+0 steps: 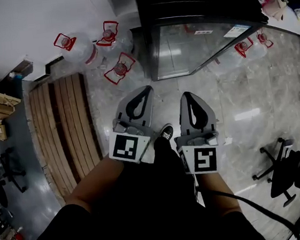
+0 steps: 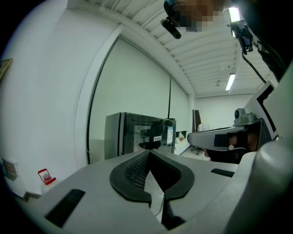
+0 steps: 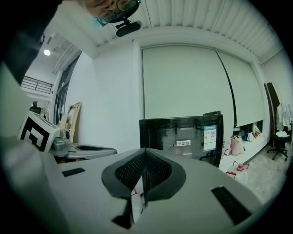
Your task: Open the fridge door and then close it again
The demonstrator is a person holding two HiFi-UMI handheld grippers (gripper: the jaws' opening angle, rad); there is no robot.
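A black fridge (image 1: 191,10) with a glass door (image 1: 201,46) stands on the floor ahead of me. In the right gripper view the fridge (image 3: 183,137) faces me with stickers on the glass, and the door looks closed. The left gripper view has the fridge (image 2: 137,135) further off, a little to the left. My left gripper (image 1: 142,90) and right gripper (image 1: 190,95) hang side by side in the air, short of the fridge and touching nothing. On both the left gripper (image 2: 149,153) and the right gripper (image 3: 145,151) the jaws are shut with nothing between them.
Large water jugs with red handles (image 1: 112,46) stand left of the fridge, and more jugs (image 1: 249,46) sit to its right. A slatted wooden platform (image 1: 65,134) lies at the left. An office chair (image 1: 279,166) stands at the right. My shoe (image 1: 166,132) shows between the grippers.
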